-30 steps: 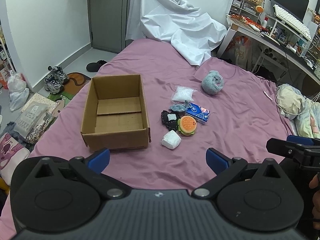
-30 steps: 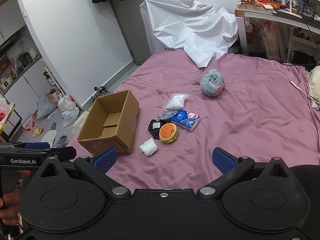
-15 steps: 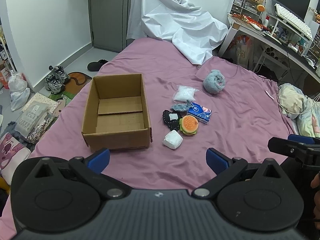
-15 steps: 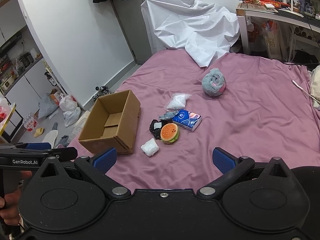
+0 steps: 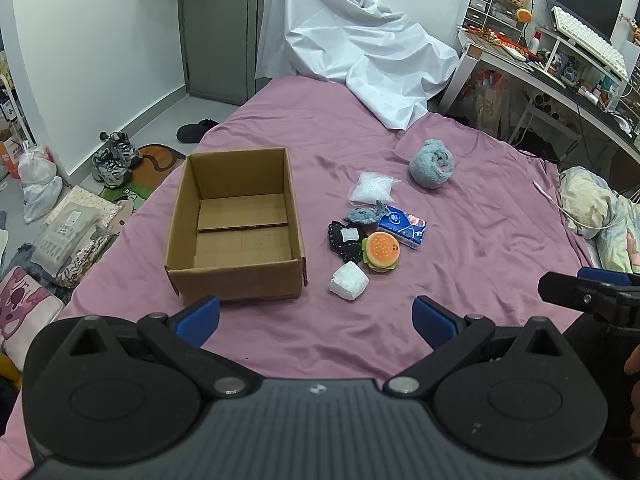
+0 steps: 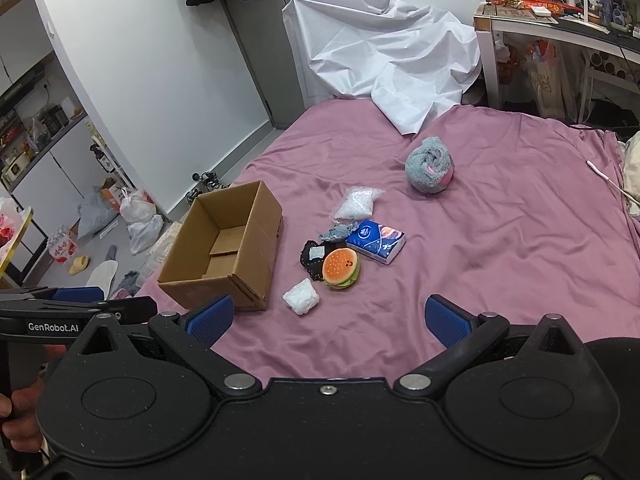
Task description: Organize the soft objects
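I hold one hand-held gripper in each hand, above the near end of the bed (image 5: 500, 208). My left hand-held gripper (image 5: 316, 318) has its blue fingers spread wide apart, and there is nothing between them. My right hand-held gripper (image 6: 327, 320) is spread wide too, and it holds nothing.

The brown cardboard box (image 5: 236, 224) sits on the purple bed sheet with its top open. I will tell where the soft things are from this box.

Just to the right of the box's near corner lies a small white squishy bundle (image 5: 349, 281). A little past that is a toy burger (image 5: 381, 251), and it touches a black pouch with dots (image 5: 346, 240). Behind the pouch is a small gray fuzzy thing (image 5: 363, 216). Next to the burger, on the side away from the box, is a blue tissue pack (image 5: 402, 226). Farther back is a clear bag of white bits (image 5: 370, 188). A round gray fluffy ball (image 5: 432, 164) sits alone, well apart from the box, toward the far right.

A big white sheet (image 5: 356, 52) hangs over the far end of the bed.
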The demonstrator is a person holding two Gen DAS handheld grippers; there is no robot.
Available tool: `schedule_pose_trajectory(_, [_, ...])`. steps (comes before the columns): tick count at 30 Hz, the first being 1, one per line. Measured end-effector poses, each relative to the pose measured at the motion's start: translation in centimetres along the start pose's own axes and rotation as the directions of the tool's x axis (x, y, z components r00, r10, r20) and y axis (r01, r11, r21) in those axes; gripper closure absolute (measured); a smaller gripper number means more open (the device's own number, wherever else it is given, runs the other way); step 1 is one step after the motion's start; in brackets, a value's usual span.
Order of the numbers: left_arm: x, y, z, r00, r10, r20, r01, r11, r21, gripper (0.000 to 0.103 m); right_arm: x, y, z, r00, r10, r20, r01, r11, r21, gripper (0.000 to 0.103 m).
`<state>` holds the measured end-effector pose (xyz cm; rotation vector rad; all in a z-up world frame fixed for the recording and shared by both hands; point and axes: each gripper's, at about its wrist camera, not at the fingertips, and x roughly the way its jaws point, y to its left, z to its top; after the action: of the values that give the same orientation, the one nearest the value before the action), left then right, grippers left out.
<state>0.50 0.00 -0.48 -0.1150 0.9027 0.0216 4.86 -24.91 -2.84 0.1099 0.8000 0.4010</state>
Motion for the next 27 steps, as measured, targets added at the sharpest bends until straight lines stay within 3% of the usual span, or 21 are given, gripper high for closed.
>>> schedule_pose_trajectory(20, [2.6, -2.1, 0.8, 0.995, 0.087, 0.046, -0.09, 0.993, 0.077, 0.001, 2.4, -1.5, 1.1, 1.0, 0.014, 0.014, -0.014, 1.0, 0.002, 0.0])
schedule_pose_trajectory(27, [5.0, -2.6, 1.4, 0.998, 0.069, 0.003, -0.069, 0.997, 0.045, 0.001, 4.6, -3.0, 2.3, 0.999, 0.034, -0.015, -0.033, 0.999, 0.041, 0.0])
